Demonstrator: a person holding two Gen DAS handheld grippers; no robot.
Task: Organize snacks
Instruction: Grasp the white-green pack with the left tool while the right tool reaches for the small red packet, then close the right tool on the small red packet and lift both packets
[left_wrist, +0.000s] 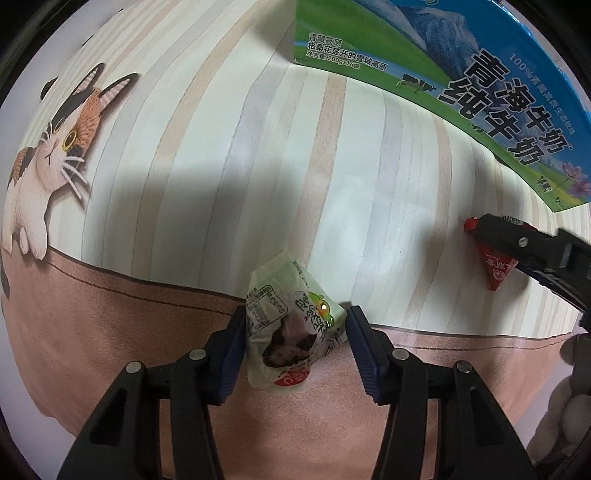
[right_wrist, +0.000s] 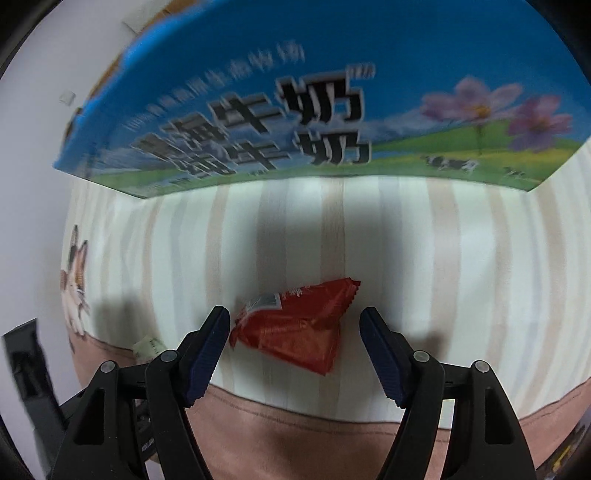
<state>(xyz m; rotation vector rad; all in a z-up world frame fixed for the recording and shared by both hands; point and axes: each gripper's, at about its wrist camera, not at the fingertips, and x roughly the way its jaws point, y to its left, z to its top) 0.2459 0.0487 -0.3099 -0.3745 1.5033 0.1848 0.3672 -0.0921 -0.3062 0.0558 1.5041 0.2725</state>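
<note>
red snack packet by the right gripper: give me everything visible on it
The red triangular foil-look snack packet is glossy and crinkled, with a serrated sealed edge at its far corner, a small blue-and-white label patch near its left end and faint light print. It looks sealed and puffed. It lies flat on the striped tablecloth, in front of the blue milk carton box, apart from it. It sits between the open fingers of the right gripper; neither blue pad visibly touches it.

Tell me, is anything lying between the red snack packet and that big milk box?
No: only bare striped tablecloth separates the red packet from the milk box, clearest in the right wrist view.
</note>
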